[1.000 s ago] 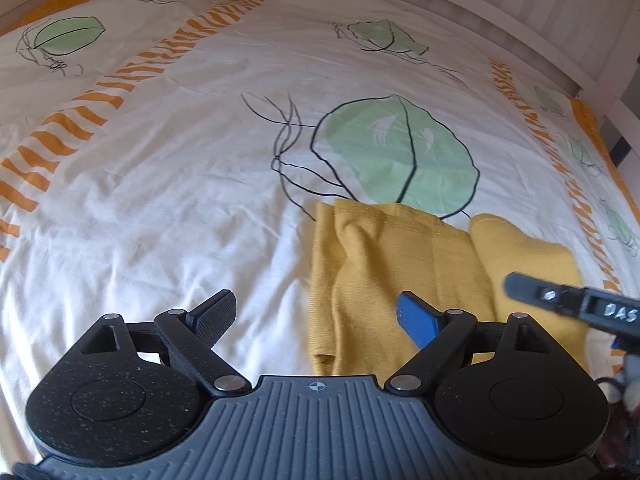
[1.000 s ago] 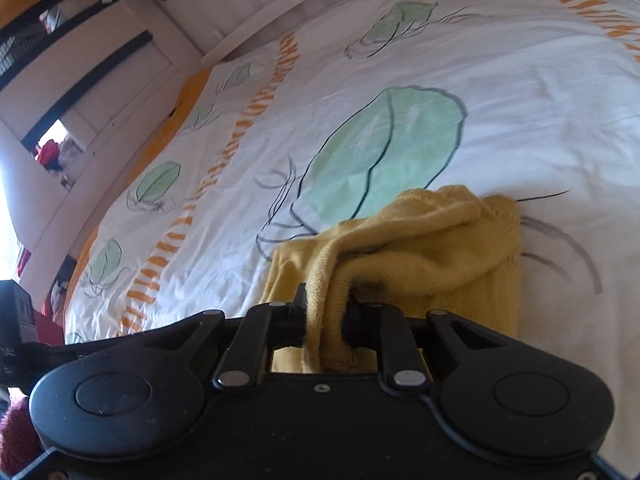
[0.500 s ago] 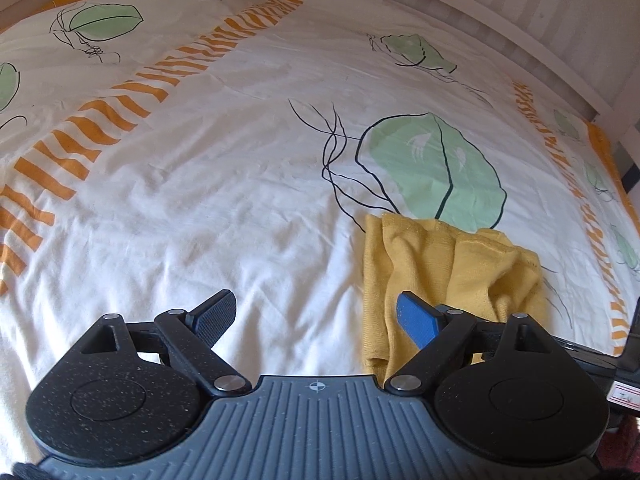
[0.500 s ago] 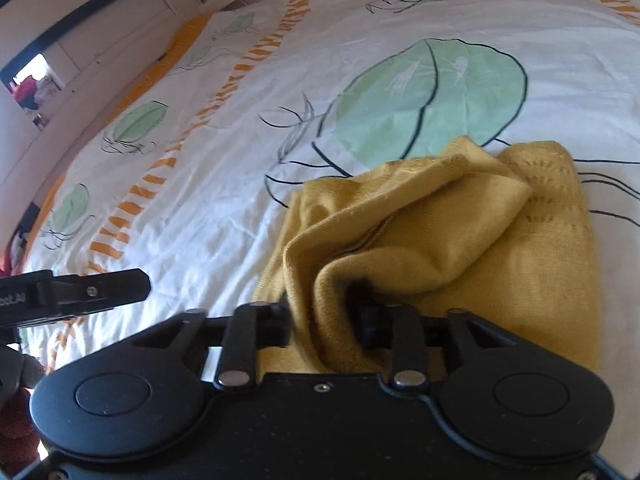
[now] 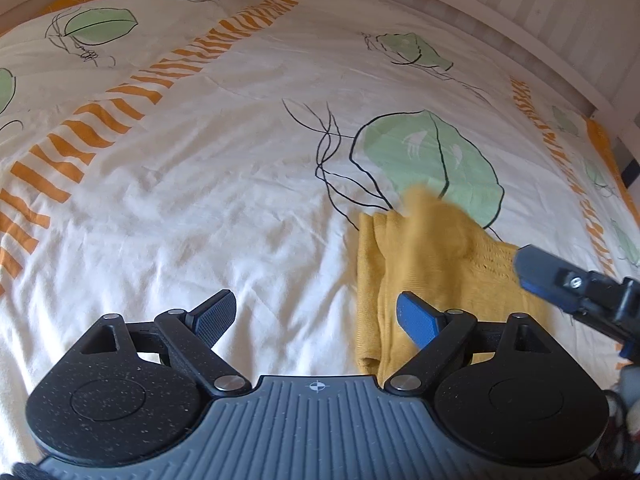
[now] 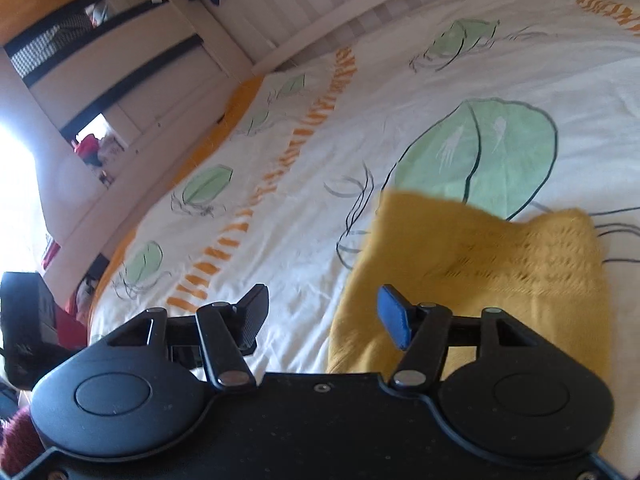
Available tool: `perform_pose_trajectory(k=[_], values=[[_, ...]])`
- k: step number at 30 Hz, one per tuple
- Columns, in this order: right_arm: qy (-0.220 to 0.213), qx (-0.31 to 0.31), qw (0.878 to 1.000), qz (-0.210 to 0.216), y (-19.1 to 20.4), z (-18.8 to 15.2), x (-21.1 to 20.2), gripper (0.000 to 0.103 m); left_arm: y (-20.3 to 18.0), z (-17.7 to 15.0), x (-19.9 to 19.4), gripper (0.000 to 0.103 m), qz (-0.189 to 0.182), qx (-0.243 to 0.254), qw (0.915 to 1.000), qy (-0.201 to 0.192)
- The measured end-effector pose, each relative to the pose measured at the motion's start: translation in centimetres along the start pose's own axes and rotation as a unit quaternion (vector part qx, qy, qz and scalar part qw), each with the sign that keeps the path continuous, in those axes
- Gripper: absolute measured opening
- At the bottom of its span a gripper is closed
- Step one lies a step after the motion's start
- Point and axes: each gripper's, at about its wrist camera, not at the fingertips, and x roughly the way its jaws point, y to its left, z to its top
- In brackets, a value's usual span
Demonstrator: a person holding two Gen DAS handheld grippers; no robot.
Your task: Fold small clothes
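A small yellow knit garment (image 5: 424, 268) lies folded on the bed, over the edge of a green leaf print; it also shows in the right wrist view (image 6: 500, 272), blurred at its far edge. My left gripper (image 5: 316, 312) is open and empty, hovering just left of the garment, its blue fingertip over the cloth's left edge. My right gripper (image 6: 324, 316) is open and empty just above the garment's near left part. One finger of the right gripper (image 5: 560, 280) reaches in from the right in the left wrist view.
The bed cover (image 5: 200, 184) is white with orange stripes and green leaves. A white slatted bed frame (image 5: 500, 4) runs along the far side. A white cupboard (image 6: 100, 92) stands beyond the bed. The left gripper's body (image 6: 28, 320) shows at the left edge.
My right gripper has opened and let go of the yellow garment, which has dropped onto the folded pile. The left gripper stayed open and shifted slightly.
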Motion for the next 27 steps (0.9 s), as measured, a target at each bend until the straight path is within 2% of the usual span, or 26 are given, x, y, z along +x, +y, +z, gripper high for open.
perform_pose_trajectory(k=[5, 8, 10, 14, 17, 20, 22, 25, 27], values=[[-0.001, -0.031, 0.998, -0.059, -1.1, -0.8, -1.3, 0.067, -1.6, -0.5, 0.2, 0.087, -0.014, 0.019, 0.9997, -0.005], [0.016, -0.072, 0.993, -0.096, -1.1, -2.1, -1.1, 0.067, -2.8, -0.8, 0.5, 0.087, -0.03, 0.034, 0.999, -0.003], [0.034, -0.104, 0.988, -0.105, -0.9, -3.5, -1.0, 0.067, -3.5, -1.2, 0.8, 0.087, -0.036, 0.044, 0.9984, 0.001], [0.078, -0.158, 0.979, -0.099, -0.1, -6.6, 0.1, 0.067, -4.4, -1.8, 1.2, 0.087, -0.041, 0.062, 0.9972, 0.004], [0.123, -0.169, 0.975, -0.073, -0.1, -9.1, 0.6, 0.067, -5.1, -2.2, 1.7, 0.087, -0.054, 0.071, 0.996, -0.004], [0.131, -0.189, 0.972, -0.052, 0.3, -10.5, -0.1, 0.069, -5.2, -2.3, 2.4, 0.087, -0.063, 0.056, 0.9965, -0.005], [0.138, -0.179, 0.974, -0.034, 0.2, -10.2, -0.6, 0.069, -4.8, -2.4, 3.3, 0.087, -0.063, 0.033, 0.9975, -0.004], [0.139, -0.168, 0.975, -0.026, -0.1, -9.6, -1.2, 0.069, -3.8, -2.6, 5.0, 0.087, -0.031, 0.0, 0.9994, 0.016], [0.135, -0.167, 0.976, -0.027, -0.4, -9.1, -1.9, 0.068, -2.8, -3.1, 6.3, 0.082, 0.005, -0.007, 0.999, 0.044]])
